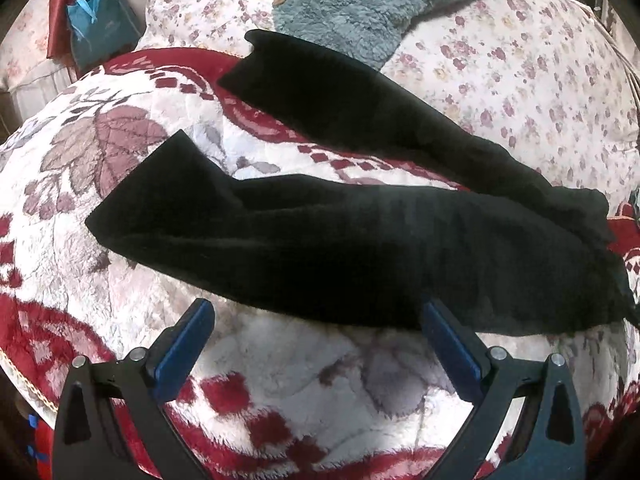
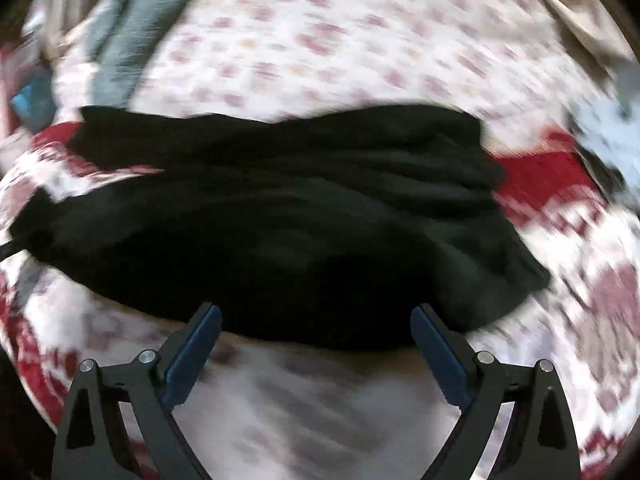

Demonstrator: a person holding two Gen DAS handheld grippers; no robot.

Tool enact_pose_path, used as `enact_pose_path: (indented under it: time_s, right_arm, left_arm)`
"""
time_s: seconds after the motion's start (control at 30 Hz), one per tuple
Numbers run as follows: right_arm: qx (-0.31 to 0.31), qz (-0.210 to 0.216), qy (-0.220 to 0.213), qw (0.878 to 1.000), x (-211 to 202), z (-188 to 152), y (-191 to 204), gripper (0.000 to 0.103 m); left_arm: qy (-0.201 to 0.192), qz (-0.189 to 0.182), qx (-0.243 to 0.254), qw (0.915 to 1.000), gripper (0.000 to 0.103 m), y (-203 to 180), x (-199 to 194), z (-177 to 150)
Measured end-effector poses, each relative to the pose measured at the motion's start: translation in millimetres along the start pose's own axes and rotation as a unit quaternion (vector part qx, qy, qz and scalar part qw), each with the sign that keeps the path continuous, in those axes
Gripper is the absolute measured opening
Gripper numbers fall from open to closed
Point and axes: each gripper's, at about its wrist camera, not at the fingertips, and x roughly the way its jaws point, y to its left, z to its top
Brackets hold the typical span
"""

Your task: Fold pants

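Note:
Black pants lie spread on a red-and-white plush blanket. In the left wrist view the two legs splay apart toward the left, cuffs at upper middle and left, and join at the right. My left gripper is open and empty, its blue pads just at the near edge of the near leg. In the blurred right wrist view the waist end of the pants lies bunched across the middle. My right gripper is open and empty at the near edge of the cloth.
A floral quilt covers the bed behind the blanket. A grey-blue fluffy throw lies at the far side, close to the far cuff. A blue bag and red cloth sit at far left.

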Motion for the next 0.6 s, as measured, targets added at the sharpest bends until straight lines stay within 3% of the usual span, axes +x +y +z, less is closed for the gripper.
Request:
enact_pose_path:
  time_s: [0.17, 0.3, 0.4, 0.47, 0.6]
  right_arm:
    - [0.144, 0.030, 0.005, 0.989, -6, -15, -74, 0.097]
    - [0.199, 0.064, 0.014, 0.978, 11, -17, -94, 0.097]
    - [0.210, 0.090, 0.018, 0.973, 27, -8, -88, 0.097]
    - [0.204, 0.094, 0.013, 0.974, 38, 2, -80, 0.091]
    - [0.190, 0.066, 0.004, 0.980, 50, 15, -74, 0.063]
  left_arm:
    - [0.005, -0.009, -0.011, 0.9999, 0.103, 2, -7, -13]
    - [0.018, -0.001, -0.019, 0.9997, 0.103, 6, -3, -17]
    - [0.016, -0.006, -0.033, 0.9993, 0.103, 9, -4, -16]
    - [0.012, -0.007, -0.036, 0.9993, 0.103, 8, -5, -14]
    - [0.011, 0.003, -0.026, 0.9996, 0.103, 6, -3, -11]
